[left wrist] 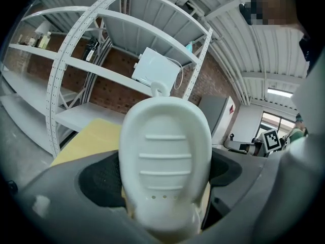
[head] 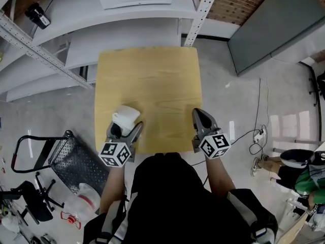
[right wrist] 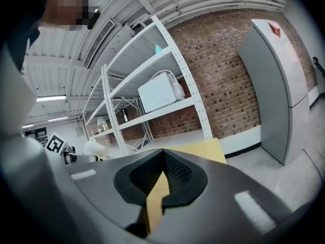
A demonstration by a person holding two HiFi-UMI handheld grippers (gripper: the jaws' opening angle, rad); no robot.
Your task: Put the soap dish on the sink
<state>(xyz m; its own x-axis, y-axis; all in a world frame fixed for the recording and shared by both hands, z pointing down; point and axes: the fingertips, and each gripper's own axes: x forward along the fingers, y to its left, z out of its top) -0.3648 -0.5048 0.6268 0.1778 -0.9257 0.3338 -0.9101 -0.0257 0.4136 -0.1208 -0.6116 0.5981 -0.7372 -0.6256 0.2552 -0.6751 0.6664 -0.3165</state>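
A white soap dish (head: 125, 117) with ribbed inside stands upright between the jaws of my left gripper (head: 128, 127), which is shut on it near the front left of the wooden table (head: 152, 80). The dish (left wrist: 165, 161) fills the middle of the left gripper view, and the jaw pads press on both its sides. My right gripper (head: 200, 115) hovers at the table's front right edge. Its jaws (right wrist: 161, 162) are shut with nothing between them. No sink shows in any view.
A white metal shelving rack (head: 76, 29) stands behind and to the left of the table, with a white appliance (right wrist: 158, 92) on one shelf. A grey cabinet (head: 274, 24) is at the back right. A folding cart (head: 66, 159) and cables (head: 254, 136) lie on the floor.
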